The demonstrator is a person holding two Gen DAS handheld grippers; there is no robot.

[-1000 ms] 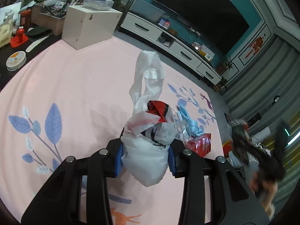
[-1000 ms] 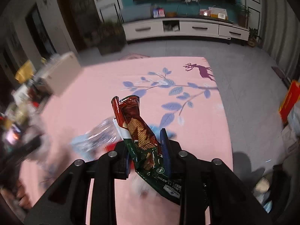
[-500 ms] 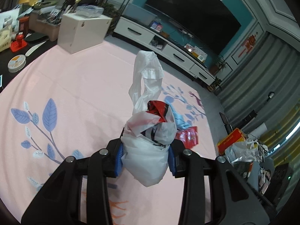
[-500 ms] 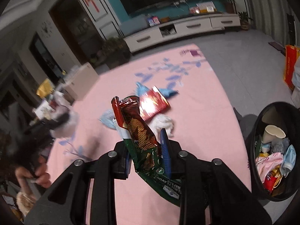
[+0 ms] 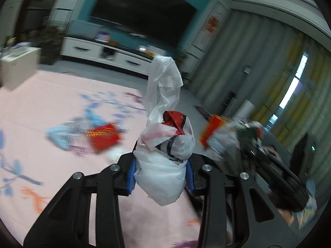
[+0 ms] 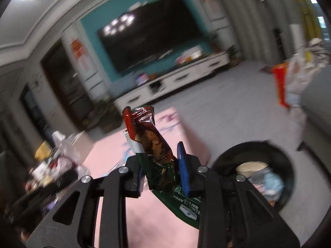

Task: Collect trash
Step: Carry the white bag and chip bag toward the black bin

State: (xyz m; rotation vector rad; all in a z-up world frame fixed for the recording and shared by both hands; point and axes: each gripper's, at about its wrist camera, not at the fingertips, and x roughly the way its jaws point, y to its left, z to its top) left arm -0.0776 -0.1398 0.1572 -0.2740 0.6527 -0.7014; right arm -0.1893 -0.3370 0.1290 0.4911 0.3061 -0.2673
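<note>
The left gripper (image 5: 161,174) is clamping a stuffed white plastic bag (image 5: 163,165) at the centre of its frame, above the pink rug (image 5: 51,95). The right gripper (image 6: 160,171) is pinching a brown and green wafer wrapper (image 6: 154,144) at mid-frame. A black trash bin (image 6: 269,150), already holding litter, is sitting at that frame's lower right.

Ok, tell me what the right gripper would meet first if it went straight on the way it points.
Likely the far end of the pink rug, then grey floor; the black trash bin lies off to the right. Blur leaves depth uncertain.
</note>
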